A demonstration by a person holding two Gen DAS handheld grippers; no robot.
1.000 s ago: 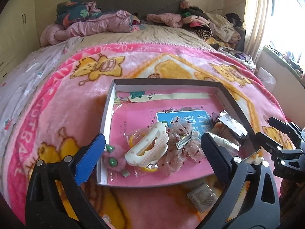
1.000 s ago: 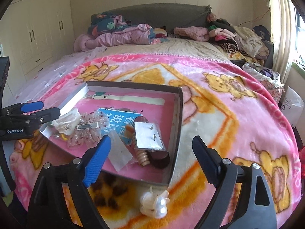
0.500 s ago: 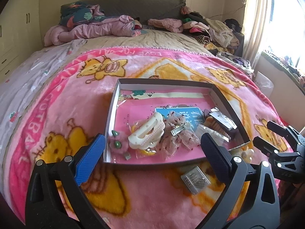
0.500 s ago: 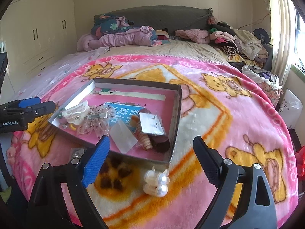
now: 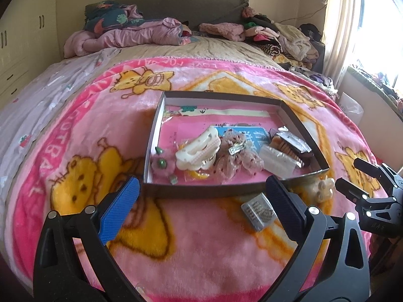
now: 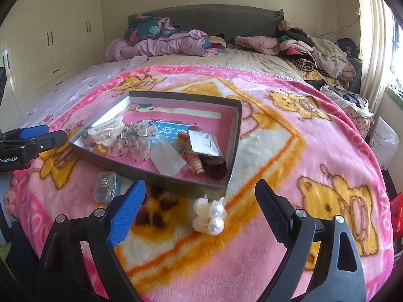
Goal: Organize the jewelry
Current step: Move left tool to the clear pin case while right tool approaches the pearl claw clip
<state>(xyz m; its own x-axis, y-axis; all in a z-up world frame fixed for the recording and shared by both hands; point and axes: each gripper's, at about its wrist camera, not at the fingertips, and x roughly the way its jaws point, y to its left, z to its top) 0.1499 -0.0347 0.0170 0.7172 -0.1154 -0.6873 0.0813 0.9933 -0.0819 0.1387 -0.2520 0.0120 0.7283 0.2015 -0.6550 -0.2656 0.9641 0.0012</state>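
Observation:
A shallow grey box (image 5: 201, 193) (image 6: 234, 141) lies on the pink blanket. It holds a white hair claw (image 5: 199, 148) (image 6: 107, 130), a sheer bow clip (image 5: 235, 156), a pink fuzzy clip (image 5: 161, 164) and small packets. A pearl hair claw (image 6: 209, 214) (image 5: 323, 188) and a clear packet of clips (image 5: 258, 212) (image 6: 104, 186) lie on the blanket in front of the box. My left gripper (image 5: 201, 206) is open and empty before the box. My right gripper (image 6: 199, 210) is open and empty, around the pearl claw from above.
The pink cartoon blanket (image 5: 201, 251) covers the bed. Piled clothes and quilts (image 5: 131, 35) lie at the headboard. White wardrobes (image 6: 50, 40) stand left. A window with curtain (image 5: 352, 25) is right. The bed edge is just below both grippers.
Both grippers have pulled back from the box, so it looks smaller and farther. The pearl claw and clip packet now show fully. Both grippers stay open.

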